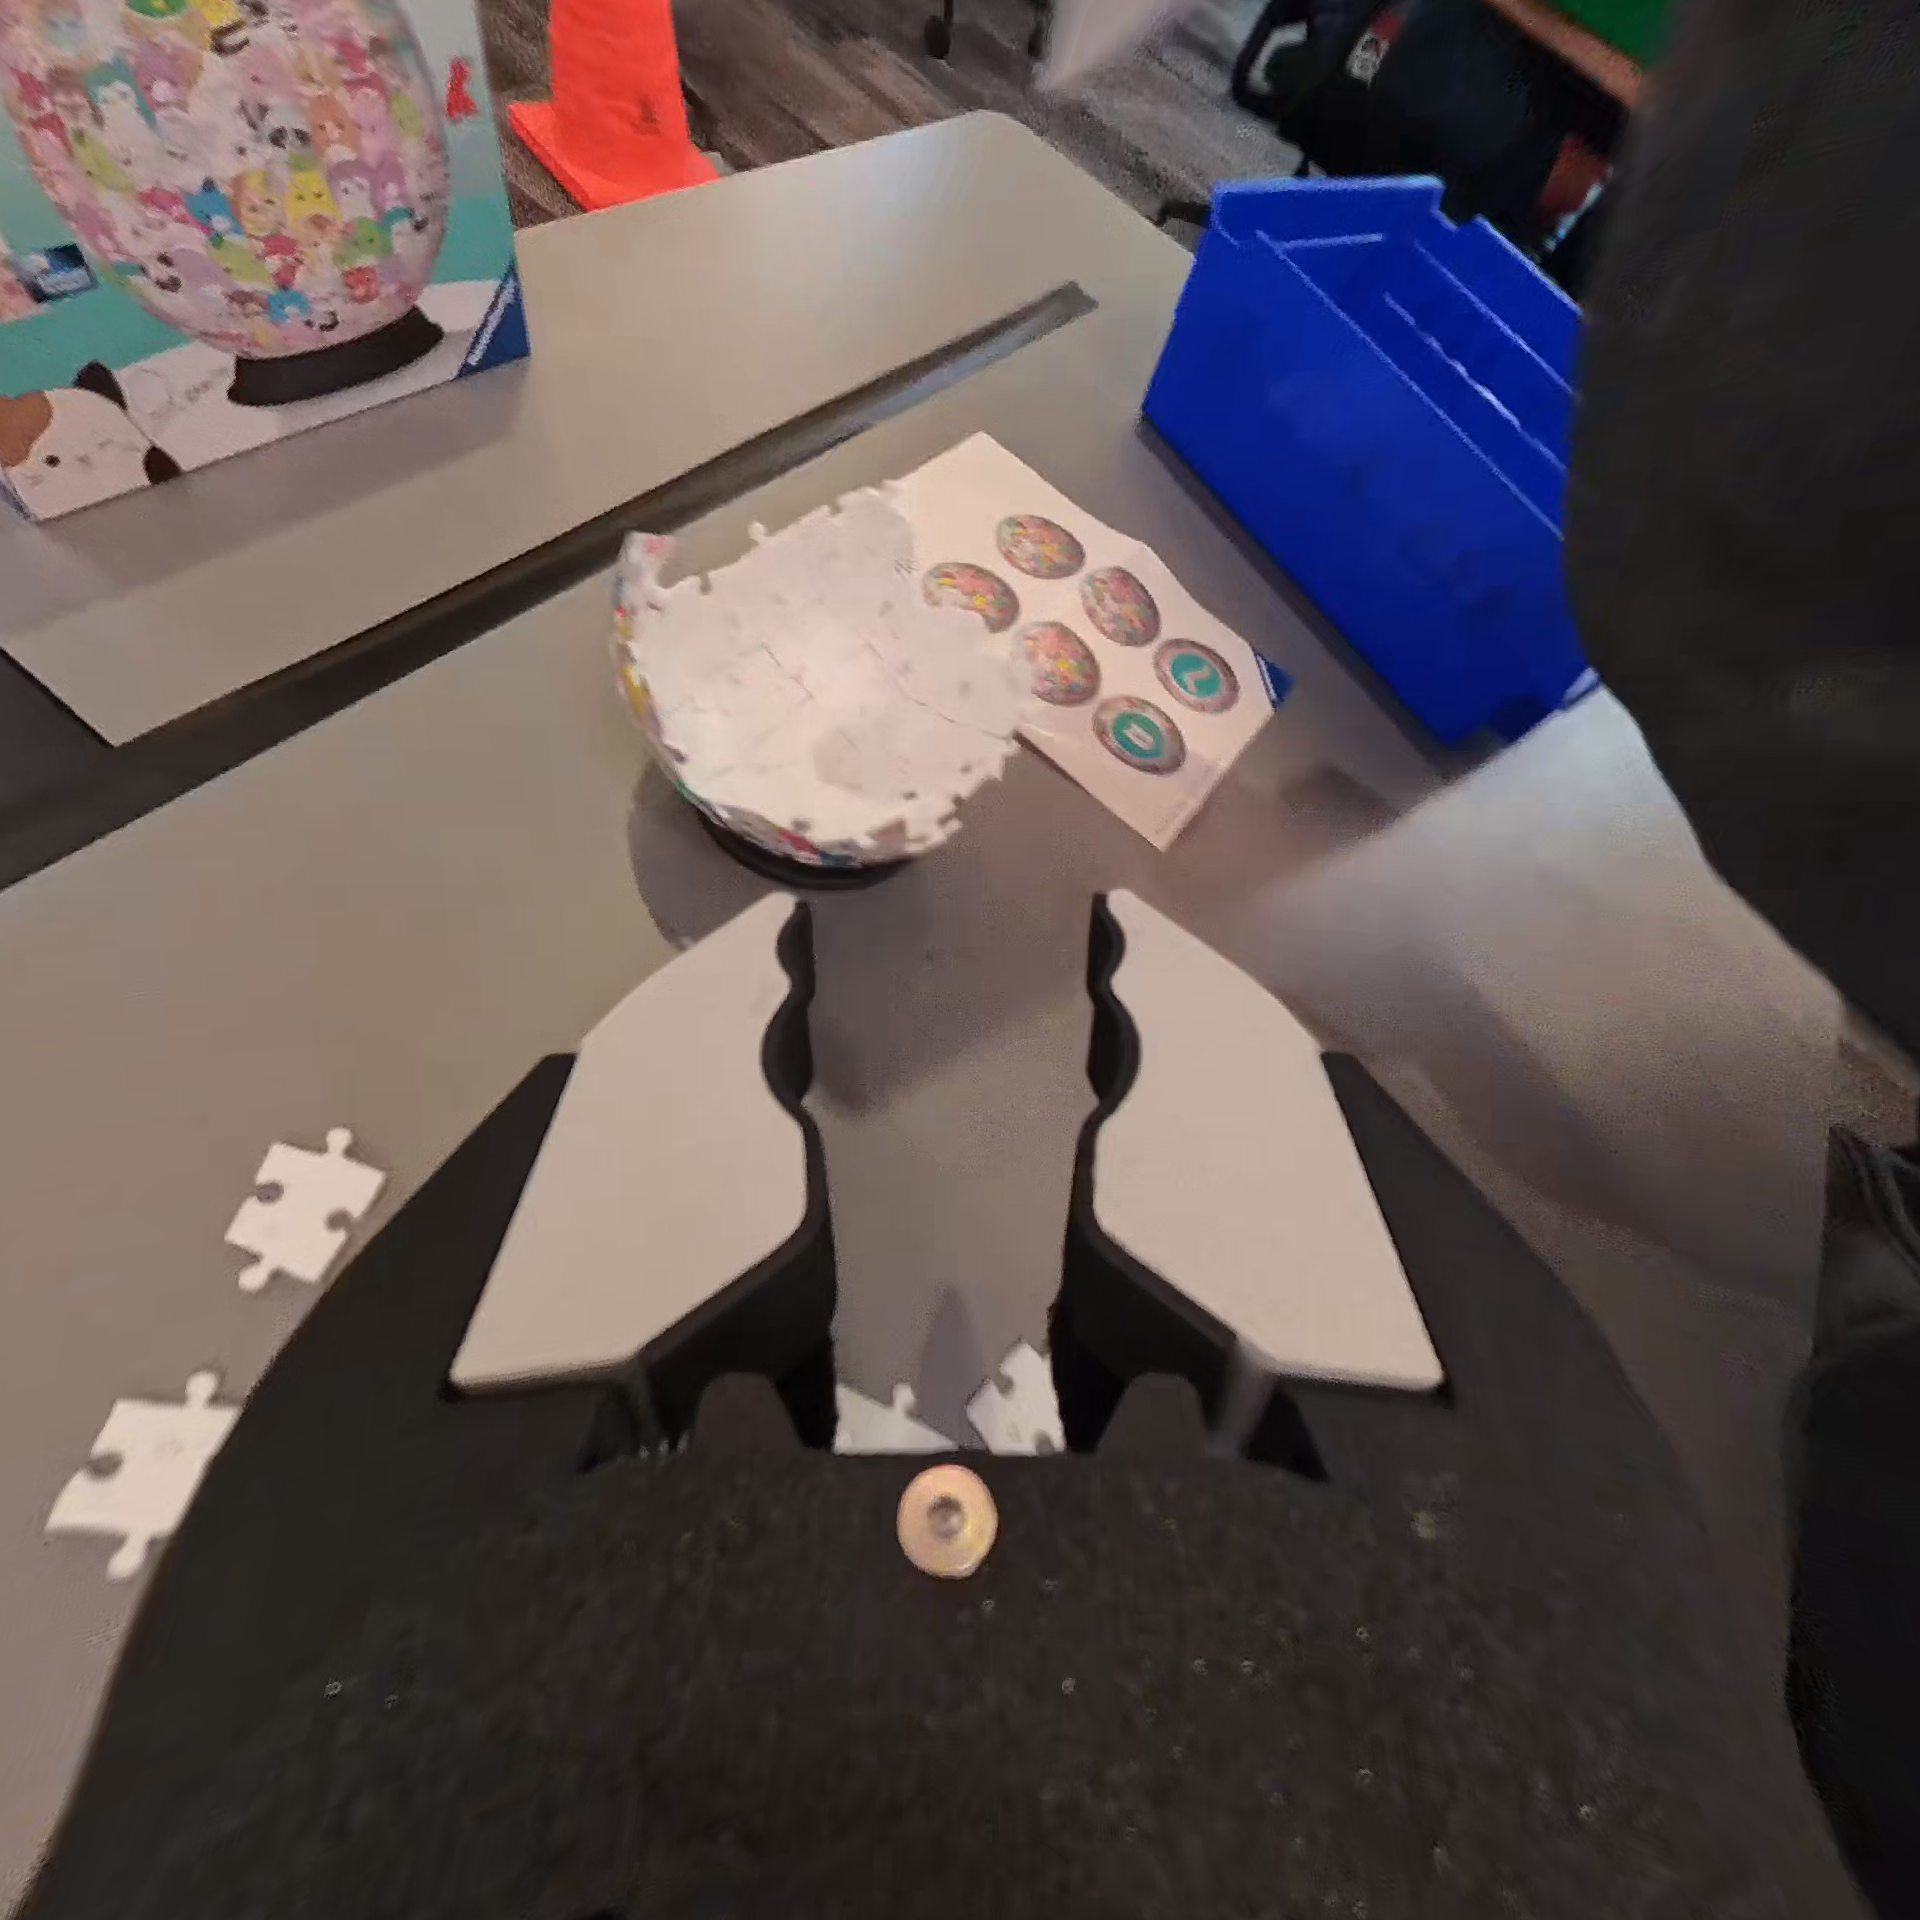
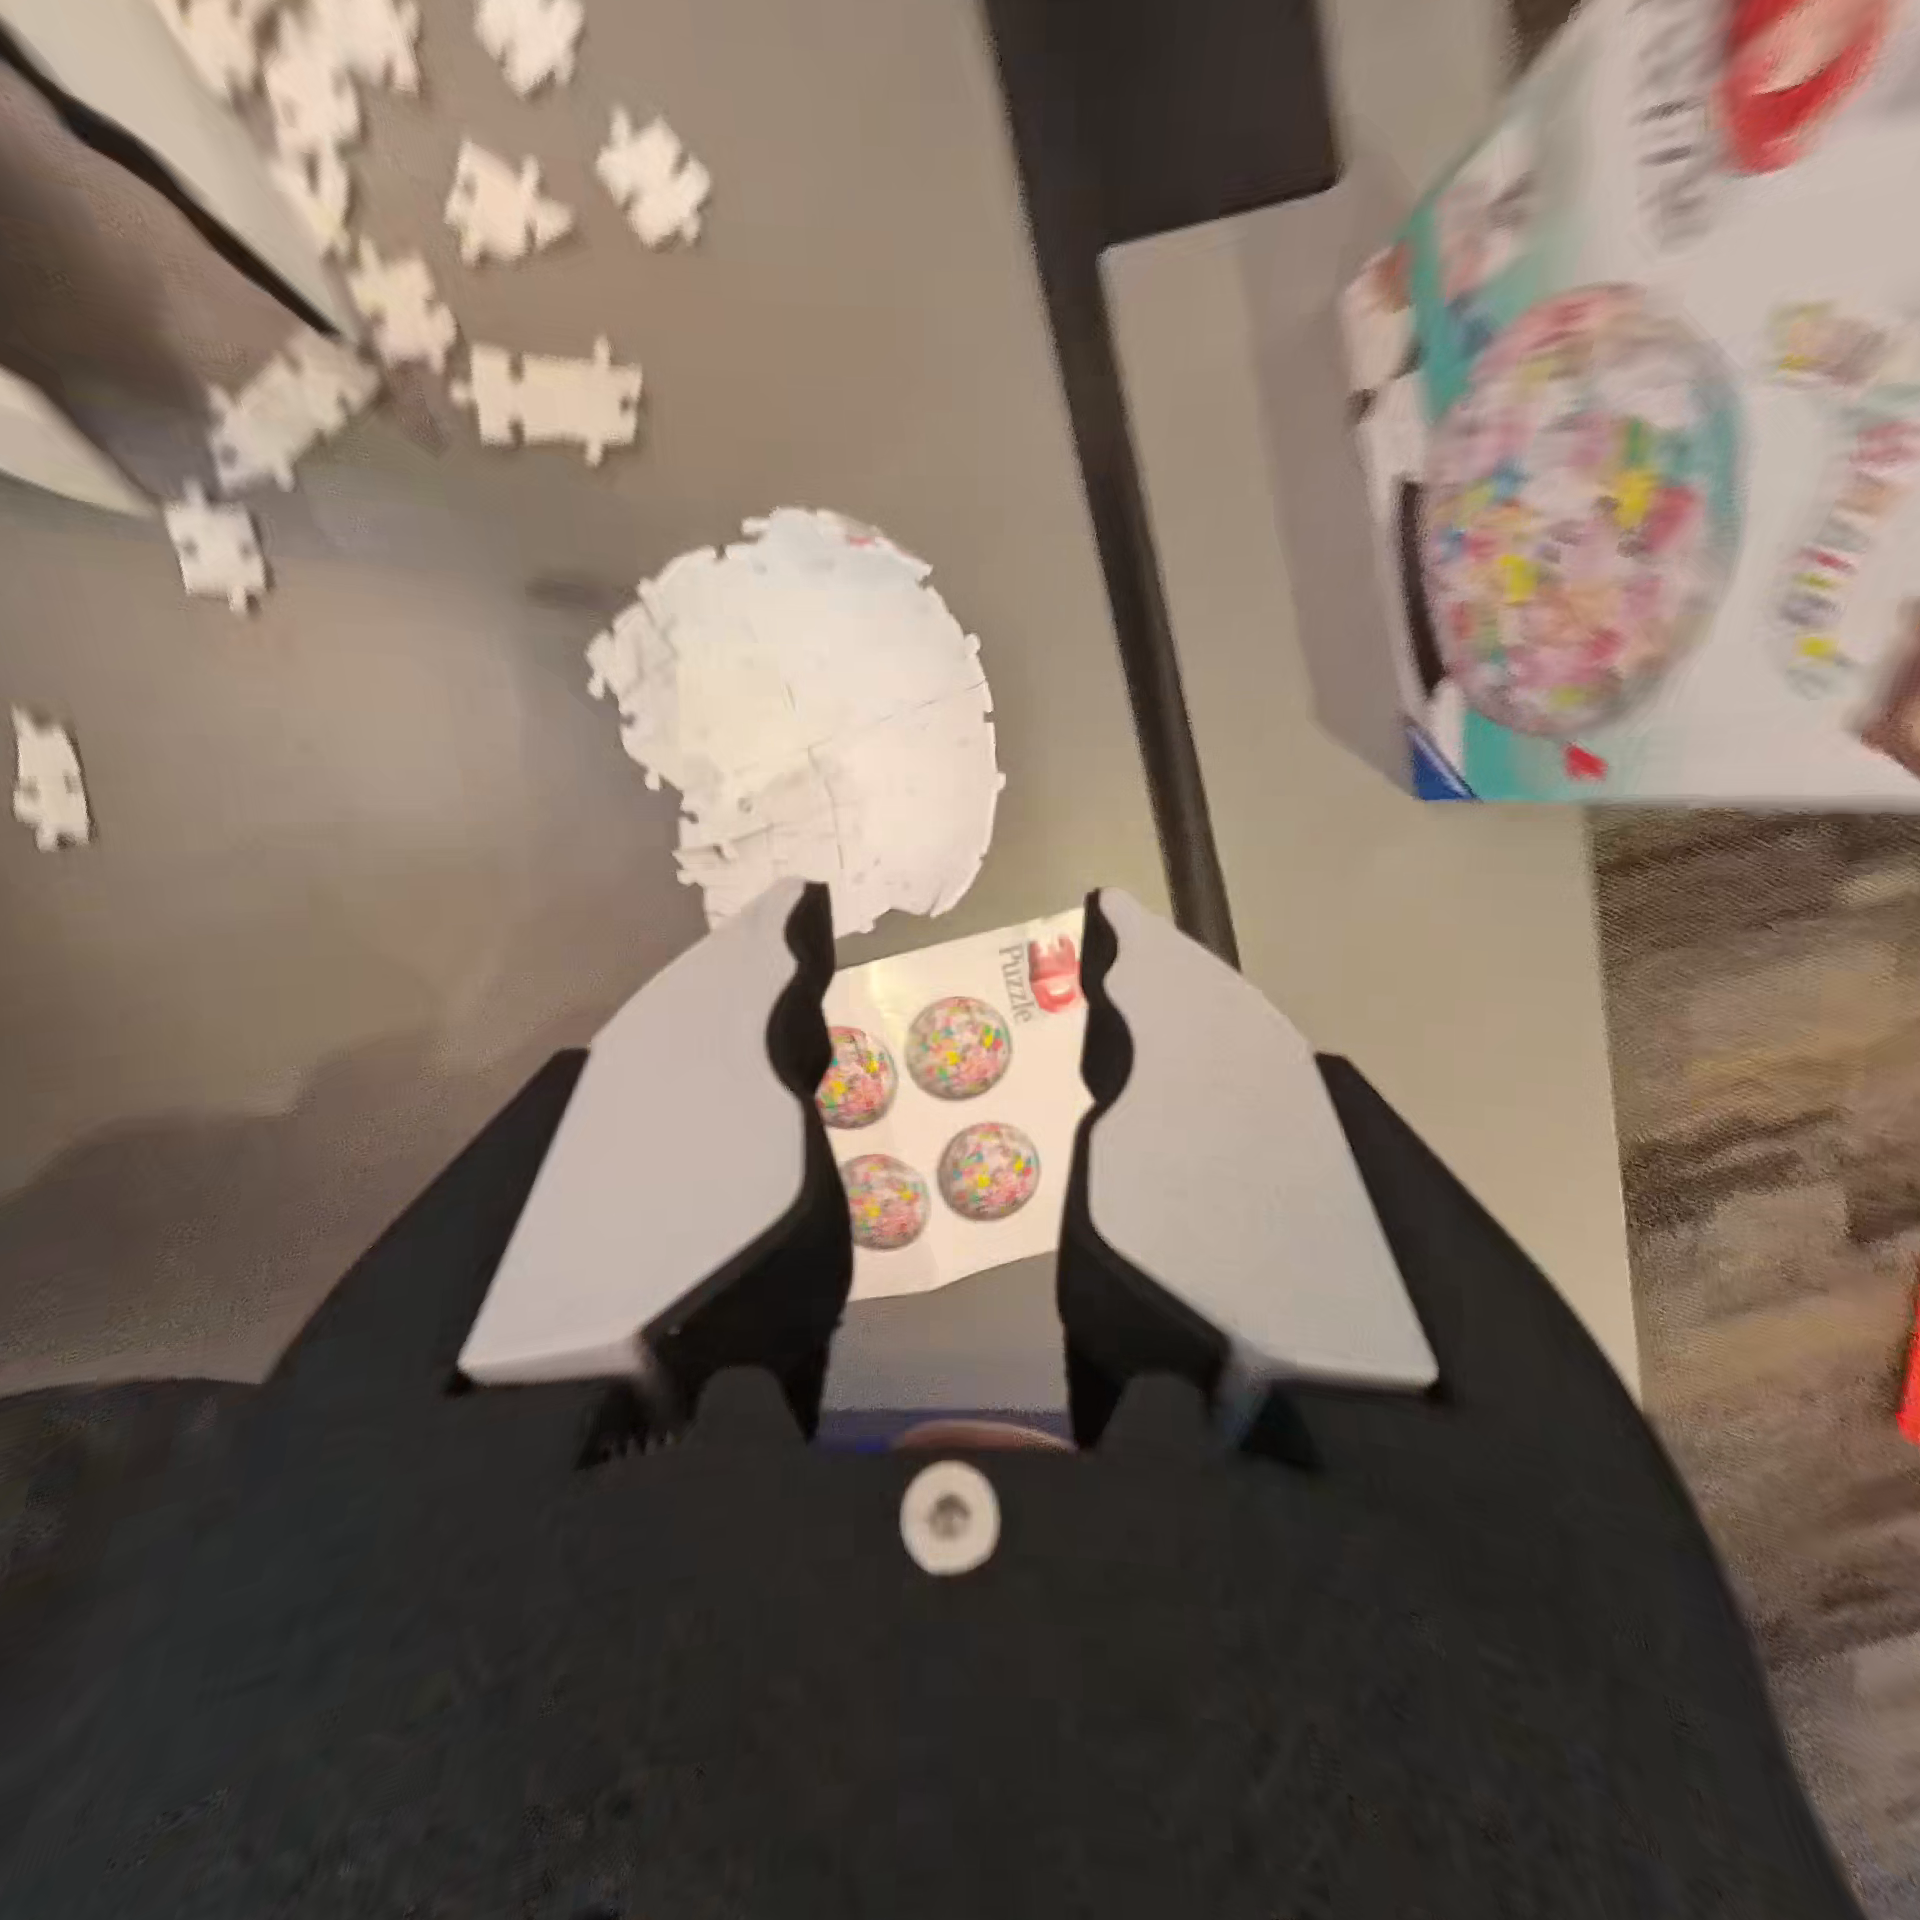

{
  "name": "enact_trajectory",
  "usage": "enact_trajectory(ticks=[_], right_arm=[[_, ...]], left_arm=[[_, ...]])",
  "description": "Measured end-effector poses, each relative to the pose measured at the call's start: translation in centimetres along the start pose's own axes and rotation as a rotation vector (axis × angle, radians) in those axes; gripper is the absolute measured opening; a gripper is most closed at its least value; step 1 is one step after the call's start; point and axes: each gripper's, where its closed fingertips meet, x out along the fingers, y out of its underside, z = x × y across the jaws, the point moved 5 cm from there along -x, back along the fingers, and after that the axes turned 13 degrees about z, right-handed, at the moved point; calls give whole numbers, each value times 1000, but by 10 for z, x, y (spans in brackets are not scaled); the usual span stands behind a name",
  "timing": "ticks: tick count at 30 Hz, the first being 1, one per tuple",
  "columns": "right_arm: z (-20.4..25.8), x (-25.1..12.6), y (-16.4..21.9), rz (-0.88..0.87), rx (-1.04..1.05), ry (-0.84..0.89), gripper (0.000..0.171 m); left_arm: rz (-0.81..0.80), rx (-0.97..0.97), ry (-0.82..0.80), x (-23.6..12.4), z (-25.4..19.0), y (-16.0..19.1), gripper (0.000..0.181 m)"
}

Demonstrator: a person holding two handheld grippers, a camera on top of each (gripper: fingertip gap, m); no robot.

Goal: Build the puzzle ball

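Observation:
The half-built puzzle ball (image 1: 821,686) is a white bowl-shaped shell with a colourful outside, standing on a black ring base on the grey table. My left gripper (image 1: 948,914) is open and empty, just short of the ball. Loose white puzzle pieces (image 1: 301,1205) lie to its left and under it. In the right wrist view the ball (image 2: 821,717) shows from above, beyond my right gripper (image 2: 956,909), which is open and empty over the instruction sheet (image 2: 935,1122). Several loose white pieces (image 2: 551,400) lie beyond the ball.
The instruction sheet (image 1: 1101,644) lies right of the ball. A blue bin (image 1: 1371,436) stands at the right, the puzzle box (image 1: 249,239) at the back left on a second table across a dark gap (image 1: 644,488). An orange cone (image 1: 613,94) stands on the floor. A dark sleeve (image 1: 1766,520) fills the right edge.

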Motion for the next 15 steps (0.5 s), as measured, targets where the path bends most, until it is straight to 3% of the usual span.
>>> enact_trajectory(ticks=[6,10,15], right_arm=[[-34,105,-10,141,-167,-356,36],[-33,131,-27,110,-215,-493,33],[-30,151,-33,146,-254,-533,29]], left_arm=[[1,88,-66,-47,-60,23,50],[4,97,-121,-54,-92,51,50],[82,63,-240,-29,-107,84,53]])
